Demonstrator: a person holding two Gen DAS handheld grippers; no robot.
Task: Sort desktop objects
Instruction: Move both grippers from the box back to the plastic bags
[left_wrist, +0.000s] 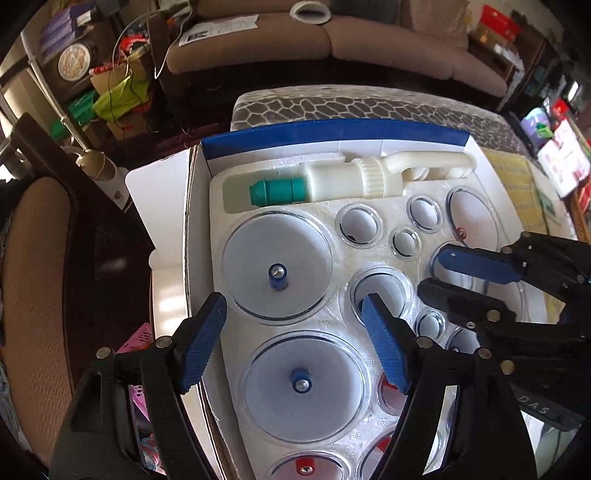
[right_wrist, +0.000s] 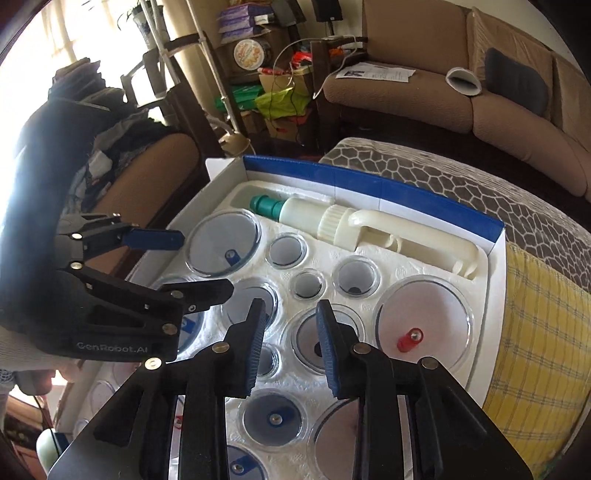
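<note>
An open blue-edged box (left_wrist: 332, 134) (right_wrist: 369, 181) holds a white foam tray (left_wrist: 343, 314) (right_wrist: 351, 254) of clear cupping cups in round wells. A cream hand pump with a green tip (left_wrist: 351, 177) (right_wrist: 354, 225) lies in the tray's far slot. Large cups with blue valves (left_wrist: 277, 266) (left_wrist: 303, 384) sit on the left; one with a red valve (right_wrist: 421, 321) sits on the right. My left gripper (left_wrist: 295, 339) (right_wrist: 199, 262) is open and empty over the left cups. My right gripper (right_wrist: 291, 343) (left_wrist: 432, 269) is open and empty over a mid-sized cup (right_wrist: 314, 347).
The box rests on a grey hexagon-patterned cushion (left_wrist: 351, 105) with a yellow checked cloth (right_wrist: 532, 350) to its right. A brown sofa (left_wrist: 314, 40) stands behind, a brown armchair (left_wrist: 33, 288) at the left, and cluttered shelves (right_wrist: 255, 48) at the back.
</note>
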